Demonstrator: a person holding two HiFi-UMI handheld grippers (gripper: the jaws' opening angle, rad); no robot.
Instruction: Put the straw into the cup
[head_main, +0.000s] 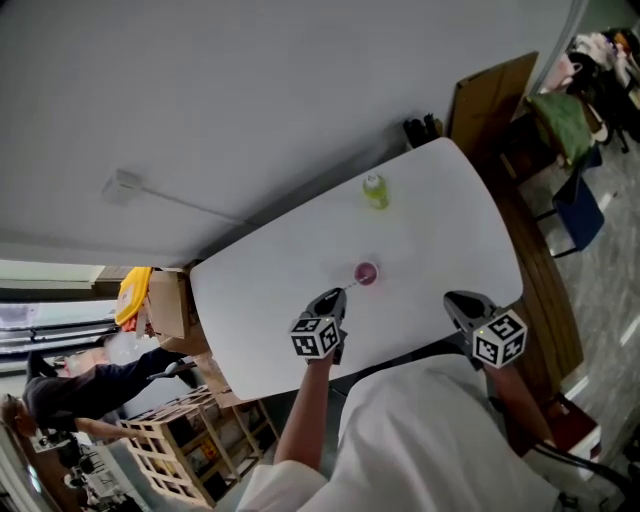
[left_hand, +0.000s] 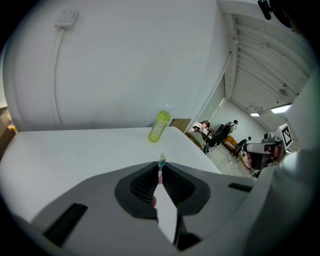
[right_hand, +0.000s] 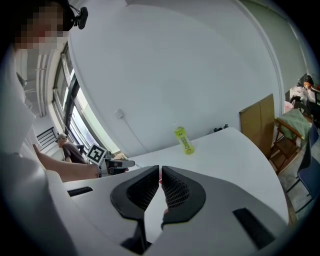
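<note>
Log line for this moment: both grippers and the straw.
left gripper: shut on straw | straw tip: by pink cup, not in | right gripper: shut, empty | green bottle: upright

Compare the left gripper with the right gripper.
The left gripper is shut on the straw; the right gripper is shut on nothing. The left gripper is close to the cup, with the straw aimed at it; the right gripper is farther off to the side. Both reach over the white table with their jaws together.

Green bottle (head_main: 375, 190) upright on white table (head_main: 270, 300) (far end).
</note>
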